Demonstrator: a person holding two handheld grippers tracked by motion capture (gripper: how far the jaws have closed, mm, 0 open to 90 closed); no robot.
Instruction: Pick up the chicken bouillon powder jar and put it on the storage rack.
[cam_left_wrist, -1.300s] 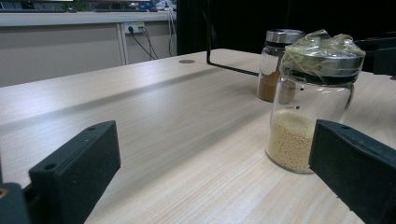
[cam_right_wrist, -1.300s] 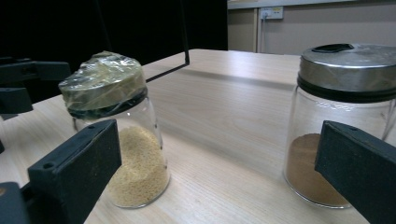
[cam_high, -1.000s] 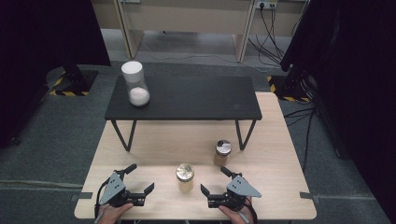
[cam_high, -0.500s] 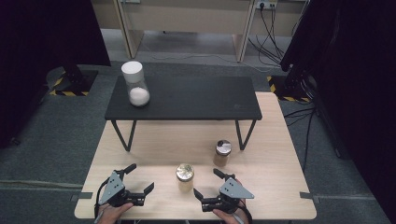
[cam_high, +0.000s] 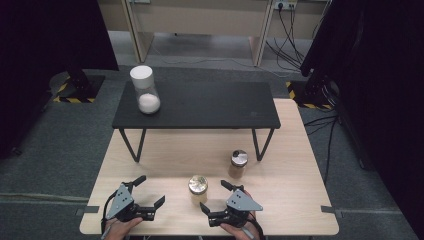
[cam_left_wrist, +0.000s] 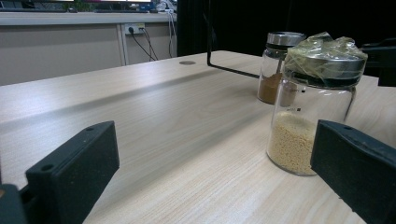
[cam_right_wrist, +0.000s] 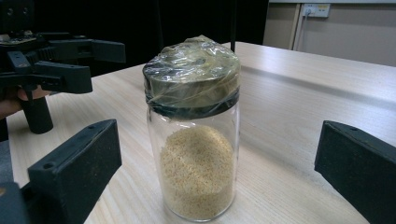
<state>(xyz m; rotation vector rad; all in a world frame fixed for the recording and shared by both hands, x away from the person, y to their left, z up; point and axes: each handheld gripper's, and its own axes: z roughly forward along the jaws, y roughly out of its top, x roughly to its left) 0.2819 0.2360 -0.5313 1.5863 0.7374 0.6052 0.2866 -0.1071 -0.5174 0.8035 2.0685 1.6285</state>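
Observation:
A glass jar of yellow grains (cam_high: 198, 188) (cam_left_wrist: 312, 126) (cam_right_wrist: 196, 149), its lid wrapped in clear film, stands near the front of the wooden table (cam_high: 280, 205). My right gripper (cam_high: 214, 196) (cam_right_wrist: 219, 186) is open, its jaws pointing left at the jar and spread wider than it, not touching. My left gripper (cam_high: 150, 191) (cam_left_wrist: 219, 182) is open at the front left; the jar stands off toward its right jaw. In the right gripper view the left gripper (cam_right_wrist: 70, 60) shows behind the jar. A second jar of brown powder (cam_high: 238, 163) (cam_left_wrist: 276, 70) with a metal lid stands farther back.
A low black table (cam_high: 200, 105) stands across the back of the wooden table on thin metal legs (cam_high: 131, 145). On its left end is a tall clear canister with a white lid (cam_high: 145, 90) and white powder at the bottom. Cables (cam_high: 290, 30) lie on the floor behind.
My right gripper has shifted left toward the grain jar and turned to face it. The left gripper and both jars have stayed put.

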